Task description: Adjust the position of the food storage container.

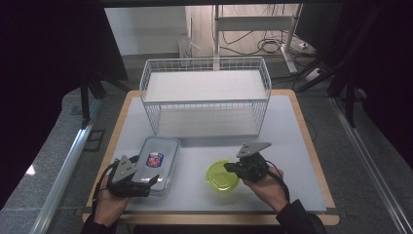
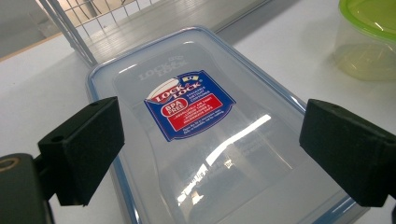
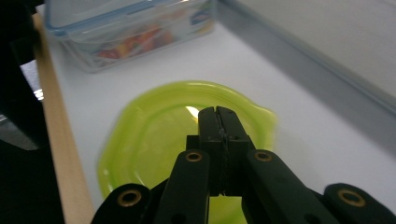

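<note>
High view: your left gripper (image 1: 146,179), lower left, is standing with jaws apart over the near end of the box (image 1: 157,165). Your right gripper (image 1: 229,167), lower centre-right, is hovering at the right edge of the green tub (image 1: 220,176). The basket (image 1: 204,66) is sitting at upper centre.

Left gripper view: your jaws are spreading wide on either side of the box (image 2: 205,135), not pressing it; the tub (image 2: 369,37) is sitting at upper right.

Right gripper view: your jaws are meeting fully, holding nothing, over the tub (image 3: 159,135); the box (image 3: 126,32) is lying at upper left.
</note>
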